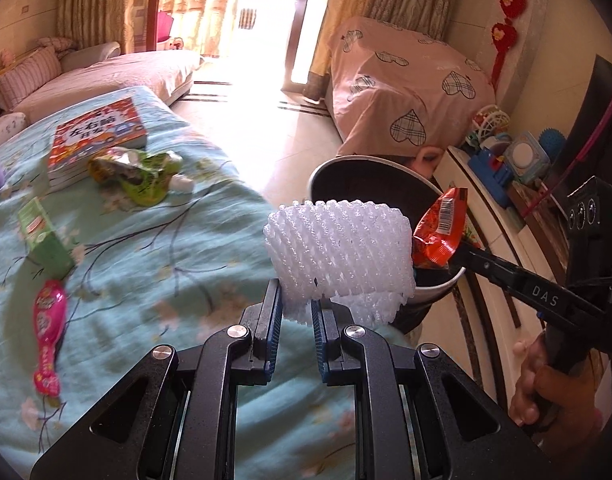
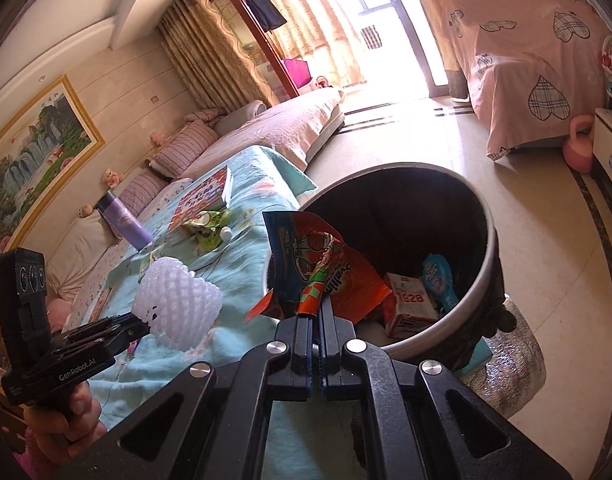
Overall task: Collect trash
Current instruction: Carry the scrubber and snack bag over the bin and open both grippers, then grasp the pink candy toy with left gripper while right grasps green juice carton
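Note:
My left gripper [image 1: 297,300] is shut on a white foam fruit net [image 1: 338,256], held over the bed edge beside the round trash bin [image 1: 326,168]. In the right wrist view the same net [image 2: 177,300] hangs left of the bin [image 2: 488,264]. My right gripper [image 2: 316,310] is shut on a red and blue snack wrapper [image 2: 306,256] at the bin's near rim; from the left wrist view that wrapper [image 1: 440,228] sits over the bin's right rim. On the turquoise bedspread [image 1: 145,248] lie a pink wrapper [image 1: 47,336], a green carton [image 1: 45,236] and a crumpled green pouch [image 1: 137,172].
A book [image 1: 97,136] lies on the bed and a purple bottle [image 2: 123,220] stands behind it. Inside the bin are a red and white carton [image 2: 410,308] and a blue wrapper [image 2: 438,276]. A toy shelf [image 1: 502,164] stands right; tiled floor lies beyond the bin.

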The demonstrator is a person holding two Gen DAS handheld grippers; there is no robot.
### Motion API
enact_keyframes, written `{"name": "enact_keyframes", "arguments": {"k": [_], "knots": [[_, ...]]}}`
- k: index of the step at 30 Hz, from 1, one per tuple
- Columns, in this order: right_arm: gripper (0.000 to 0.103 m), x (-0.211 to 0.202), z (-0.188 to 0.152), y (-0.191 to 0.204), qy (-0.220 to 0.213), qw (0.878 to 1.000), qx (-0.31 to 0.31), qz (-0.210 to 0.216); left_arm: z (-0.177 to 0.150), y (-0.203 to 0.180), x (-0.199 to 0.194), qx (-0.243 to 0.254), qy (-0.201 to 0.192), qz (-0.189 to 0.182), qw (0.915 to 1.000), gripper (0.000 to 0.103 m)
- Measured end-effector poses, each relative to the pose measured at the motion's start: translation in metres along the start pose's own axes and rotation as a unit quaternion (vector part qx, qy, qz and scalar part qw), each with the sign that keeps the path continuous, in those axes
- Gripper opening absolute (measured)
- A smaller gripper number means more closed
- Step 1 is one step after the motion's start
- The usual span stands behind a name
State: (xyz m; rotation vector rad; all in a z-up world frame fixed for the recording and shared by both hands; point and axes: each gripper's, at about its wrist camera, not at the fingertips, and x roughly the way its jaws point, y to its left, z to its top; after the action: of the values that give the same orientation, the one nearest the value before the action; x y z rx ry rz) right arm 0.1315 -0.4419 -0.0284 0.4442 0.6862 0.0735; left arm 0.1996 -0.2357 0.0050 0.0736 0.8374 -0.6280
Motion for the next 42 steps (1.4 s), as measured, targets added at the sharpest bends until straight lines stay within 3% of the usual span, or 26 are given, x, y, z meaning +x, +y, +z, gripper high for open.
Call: {"name": "enact_keyframes", "arguments": {"k": [17,20,23,26,31,38,42], "knots": [[0.002,0.007,0.028,-0.038,0.005,1.0,0.01,-0.027,0.048,-0.05,0.061,0.046,0.043,-0.015,0.9979,0.014],[0.008,0.011,0.032,-0.043,0.011,0.999,0.012,-0.027,0.053,-0.053,0.072,0.048,0.056,-0.013,0.9972,0.022],[0.008,0.016,0.034,-0.05,0.018,0.999,0.02,-0.03,0.054,-0.052,0.078,0.049,0.065,-0.008,0.9966,0.044],[0.012,0.018,0.035,-0.055,0.021,0.999,0.029,-0.028,0.051,-0.05,0.076,0.048,0.064,-0.01,0.9967,0.047],[0.03,0.016,0.032,-0.054,0.021,0.999,0.033,-0.023,0.04,-0.043,0.068,0.041,0.063,-0.011,0.9971,0.05],[0.041,0.013,0.027,-0.044,0.018,0.999,0.03,-0.019,0.016,-0.022,0.047,0.013,0.057,-0.004,0.9983,0.055],[0.068,0.014,0.02,-0.029,0.015,1.0,0.026,-0.006,0.0,-0.002,0.029,-0.014,0.047,0.011,0.9987,0.055]]}}
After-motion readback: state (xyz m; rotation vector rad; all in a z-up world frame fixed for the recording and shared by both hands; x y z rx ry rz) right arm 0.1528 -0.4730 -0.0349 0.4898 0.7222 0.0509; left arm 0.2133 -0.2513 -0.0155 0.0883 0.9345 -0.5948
